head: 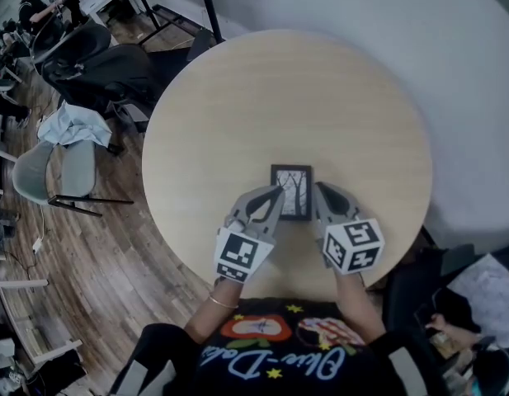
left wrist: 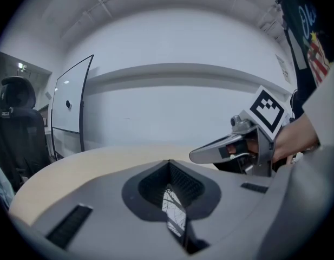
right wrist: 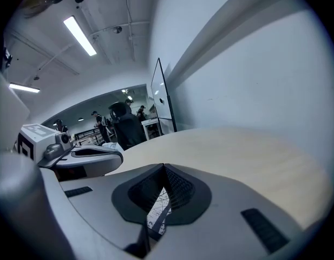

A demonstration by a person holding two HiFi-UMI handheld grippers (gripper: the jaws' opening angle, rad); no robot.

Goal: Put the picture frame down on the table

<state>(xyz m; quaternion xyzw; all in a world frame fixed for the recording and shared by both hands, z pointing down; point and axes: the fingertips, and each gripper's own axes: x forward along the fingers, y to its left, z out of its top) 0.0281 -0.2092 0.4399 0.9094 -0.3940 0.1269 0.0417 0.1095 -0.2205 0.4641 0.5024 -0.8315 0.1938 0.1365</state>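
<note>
L gripper (head: 273, 195) & R gripper (head: 321, 191), jaws closed, each pinch a side edge of the frame (head: 291, 184) over the table (head: 238, 97); prob. light, stiff, maybe glazed, so hold by rim, not face.

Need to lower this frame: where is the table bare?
The round table is bare everywhere: open wood beyond the picture frame toward the wall and on both sides. Only the near edge is crowded, where the left gripper and right gripper clamp the frame.
</note>
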